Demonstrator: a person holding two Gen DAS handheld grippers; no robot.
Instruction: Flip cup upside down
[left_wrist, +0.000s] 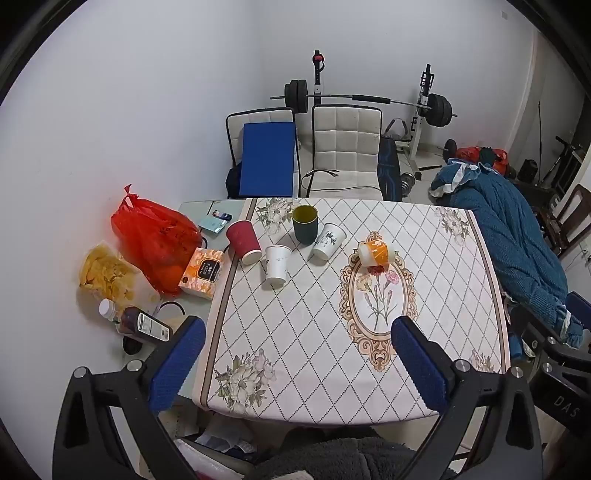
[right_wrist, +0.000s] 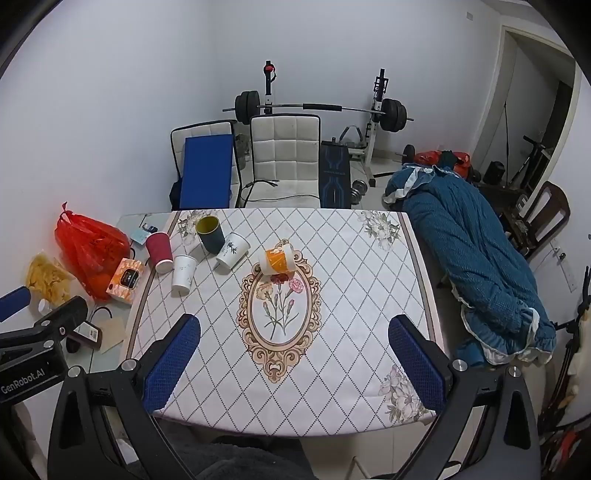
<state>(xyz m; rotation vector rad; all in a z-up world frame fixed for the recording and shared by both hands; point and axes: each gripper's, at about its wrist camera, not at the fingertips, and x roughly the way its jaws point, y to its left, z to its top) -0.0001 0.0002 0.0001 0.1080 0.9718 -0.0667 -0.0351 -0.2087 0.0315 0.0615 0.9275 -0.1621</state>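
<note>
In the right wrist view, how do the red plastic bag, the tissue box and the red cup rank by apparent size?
1. red plastic bag
2. and 3. unsure: tissue box and red cup look about alike.

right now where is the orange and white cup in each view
Left wrist: orange and white cup right of centre, tipped over at the oval flower motif's top.
Right wrist: cup near centre, above the same motif.
Shared landmark: dark green cup.

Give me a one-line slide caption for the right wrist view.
Open right gripper poised over floral tablecloth, five cups ahead: dark green cup upright, orange-and-white cup apart from the rest.
</note>
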